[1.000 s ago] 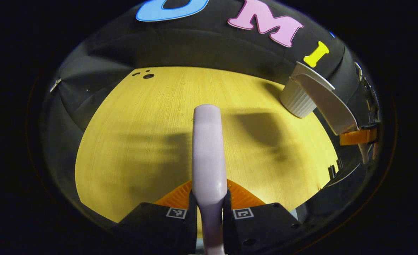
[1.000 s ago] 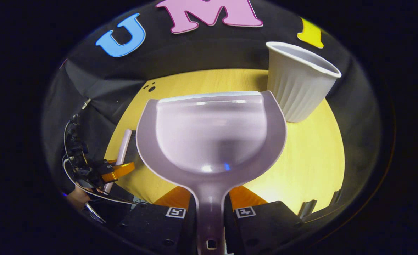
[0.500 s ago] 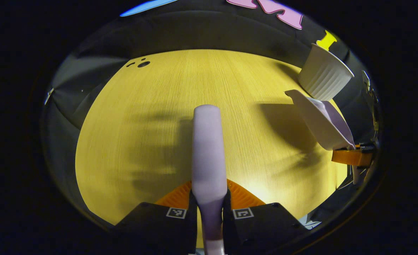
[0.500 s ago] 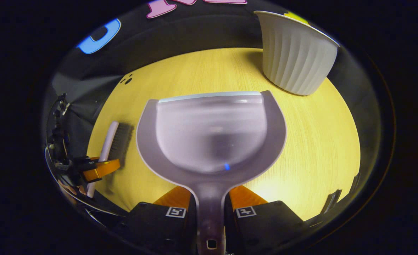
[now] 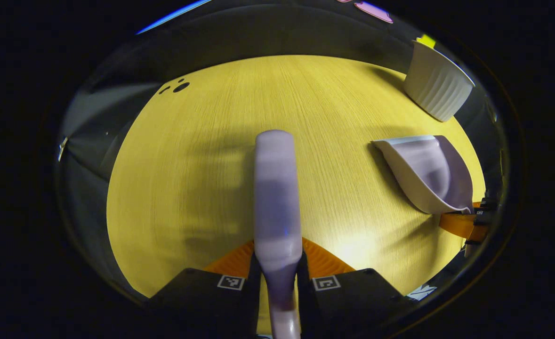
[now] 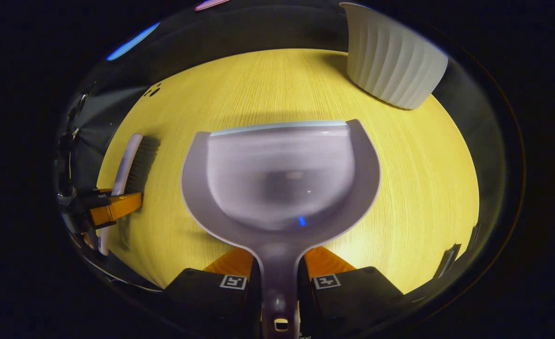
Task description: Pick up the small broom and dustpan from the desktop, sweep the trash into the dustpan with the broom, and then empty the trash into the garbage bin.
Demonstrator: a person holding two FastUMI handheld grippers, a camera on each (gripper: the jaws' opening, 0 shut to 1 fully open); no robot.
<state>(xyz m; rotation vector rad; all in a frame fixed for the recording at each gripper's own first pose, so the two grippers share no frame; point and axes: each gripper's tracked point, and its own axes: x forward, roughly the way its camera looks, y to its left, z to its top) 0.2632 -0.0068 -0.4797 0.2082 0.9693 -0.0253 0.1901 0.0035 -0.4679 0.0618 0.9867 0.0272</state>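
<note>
Holding broom [image 5: 277,197] pinched in left hand-held gripper [image 5: 278,282], dustpan [image 6: 281,179] pinched in right hand-held gripper [image 6: 279,281], both over surface [image 5: 202,155]; risking dustpan lip scraping or clipping bin [image 6: 390,61].

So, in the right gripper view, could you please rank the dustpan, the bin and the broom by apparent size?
1. dustpan, largest, though it is nearest the camera.
2. bin, cut off at the top.
3. broom, smallest, farther off, held by the left gripper.
</note>
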